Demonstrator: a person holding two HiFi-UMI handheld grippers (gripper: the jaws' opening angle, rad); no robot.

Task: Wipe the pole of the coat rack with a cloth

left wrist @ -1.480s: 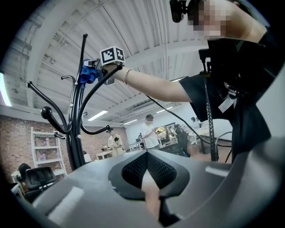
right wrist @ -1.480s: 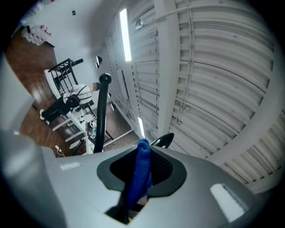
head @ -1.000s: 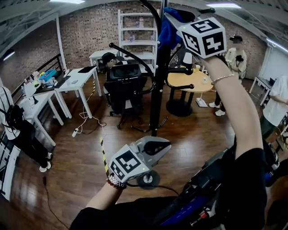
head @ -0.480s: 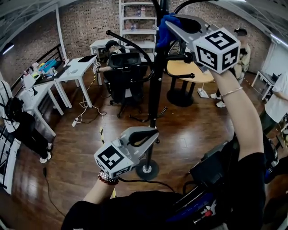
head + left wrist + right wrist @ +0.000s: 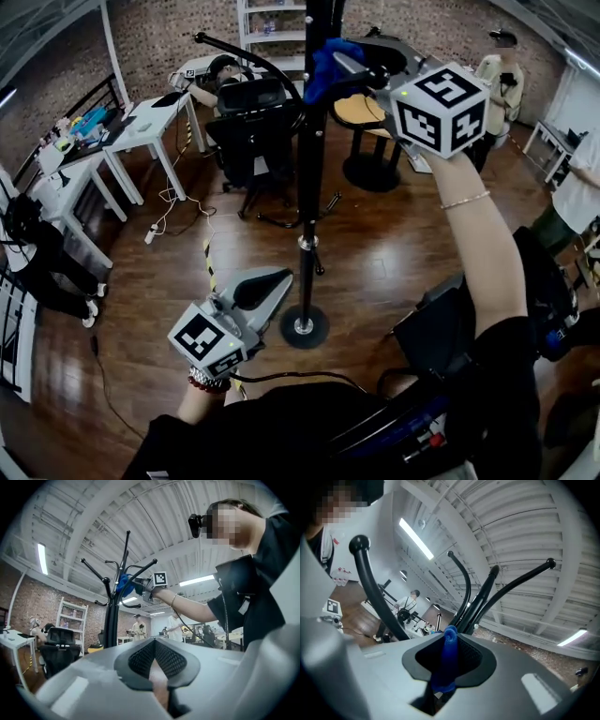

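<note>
The black coat rack pole (image 5: 307, 178) rises from a round base (image 5: 303, 326) on the wood floor. High on the pole, my right gripper (image 5: 345, 58) is shut on a blue cloth (image 5: 323, 66), which lies against the pole's right side just below the curved arms. In the right gripper view the blue cloth (image 5: 448, 660) is pinched between the jaws, with the pole (image 5: 482, 603) right behind it. My left gripper (image 5: 277, 280) hangs low, left of the pole near its base, shut with nothing in it. From the left gripper view the rack (image 5: 111, 620) stands off to the left.
A black office chair (image 5: 255, 122) stands behind the rack, and a round wooden table (image 5: 367, 117) sits at the back right. White desks (image 5: 141, 122) line the left side. People stand at the right edge and far back. A cable (image 5: 173, 216) lies on the floor.
My left gripper has dropped down and to the left, away from the pole. The right gripper stays high with the cloth on the pole. The head view has tilted further down.
</note>
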